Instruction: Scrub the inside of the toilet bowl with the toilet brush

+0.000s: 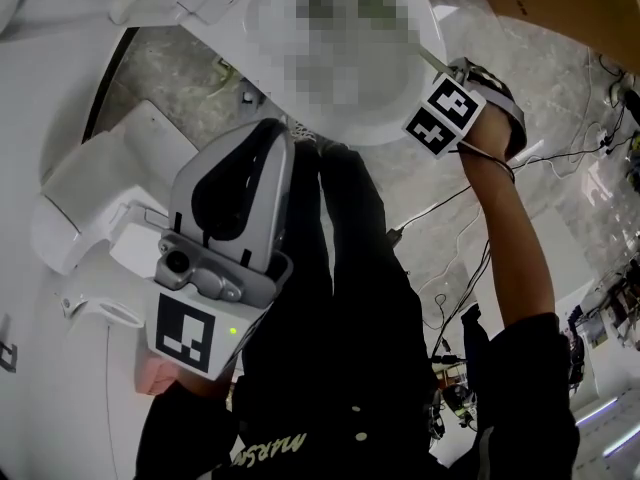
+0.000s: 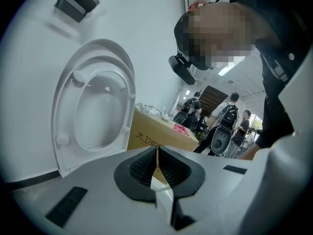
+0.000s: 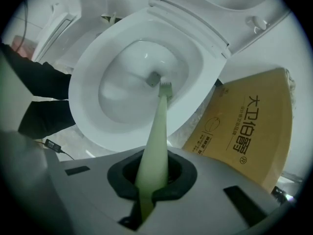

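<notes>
In the right gripper view my right gripper (image 3: 152, 180) is shut on the pale green handle of the toilet brush (image 3: 157, 131). The handle reaches down into the white toilet bowl (image 3: 93, 58), and the brush head (image 3: 165, 88) sits low inside, beside the grey drain. The head view has the right gripper (image 1: 455, 93) at the bowl's (image 1: 400, 88) right rim, the bowl partly under a mosaic patch. My left gripper (image 1: 240, 193) hangs near the person's waist, away from the bowl. Its jaws (image 2: 156, 168) stand shut with nothing between them, pointing toward the raised seat and lid (image 2: 95, 106).
A brown cardboard box (image 3: 249, 131) stands right beside the toilet. Cables (image 1: 440, 258) trail over the marble floor at the right. A white fixture (image 1: 90, 198) sits to the left of the bowl. People with equipment stand in the background of the left gripper view.
</notes>
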A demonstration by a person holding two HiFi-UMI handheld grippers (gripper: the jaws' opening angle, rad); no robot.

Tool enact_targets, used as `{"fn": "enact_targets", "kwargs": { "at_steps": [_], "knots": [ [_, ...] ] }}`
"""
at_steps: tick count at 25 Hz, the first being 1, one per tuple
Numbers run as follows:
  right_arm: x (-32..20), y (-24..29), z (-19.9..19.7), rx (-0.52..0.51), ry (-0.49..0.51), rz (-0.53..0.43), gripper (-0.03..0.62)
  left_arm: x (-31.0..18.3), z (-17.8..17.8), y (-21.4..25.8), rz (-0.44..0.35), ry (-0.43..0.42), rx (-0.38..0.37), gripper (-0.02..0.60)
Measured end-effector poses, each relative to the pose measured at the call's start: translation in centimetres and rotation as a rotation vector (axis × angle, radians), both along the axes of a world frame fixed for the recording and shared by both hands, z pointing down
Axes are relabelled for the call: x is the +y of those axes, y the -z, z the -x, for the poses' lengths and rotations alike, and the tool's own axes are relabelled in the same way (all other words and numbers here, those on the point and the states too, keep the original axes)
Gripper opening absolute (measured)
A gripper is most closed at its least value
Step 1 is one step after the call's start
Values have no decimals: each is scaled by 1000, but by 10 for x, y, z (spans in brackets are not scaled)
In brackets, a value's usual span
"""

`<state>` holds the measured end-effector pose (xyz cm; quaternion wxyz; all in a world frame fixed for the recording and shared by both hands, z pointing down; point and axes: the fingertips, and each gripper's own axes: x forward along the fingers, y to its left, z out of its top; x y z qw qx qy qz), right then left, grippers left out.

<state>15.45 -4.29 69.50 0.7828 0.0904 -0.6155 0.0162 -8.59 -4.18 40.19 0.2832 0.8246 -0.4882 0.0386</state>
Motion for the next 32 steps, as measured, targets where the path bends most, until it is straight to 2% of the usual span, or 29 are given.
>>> {"fn": "enact_targets", "kwargs": {
  "at_steps": [7, 13, 21, 32],
  "knots": [
    [12, 12, -7, 61, 74, 102, 14, 0, 4, 4, -7, 7, -2, 35],
    [13, 21, -18, 113, 160, 135, 14, 4, 5, 3, -6, 11, -5, 35],
    [31, 28, -23, 170, 275, 226, 14, 6, 7, 4, -8, 14, -6, 35],
    [60, 38, -12, 182, 307, 392, 14, 9, 10, 1, -2, 18, -12, 35]
  ]
}}
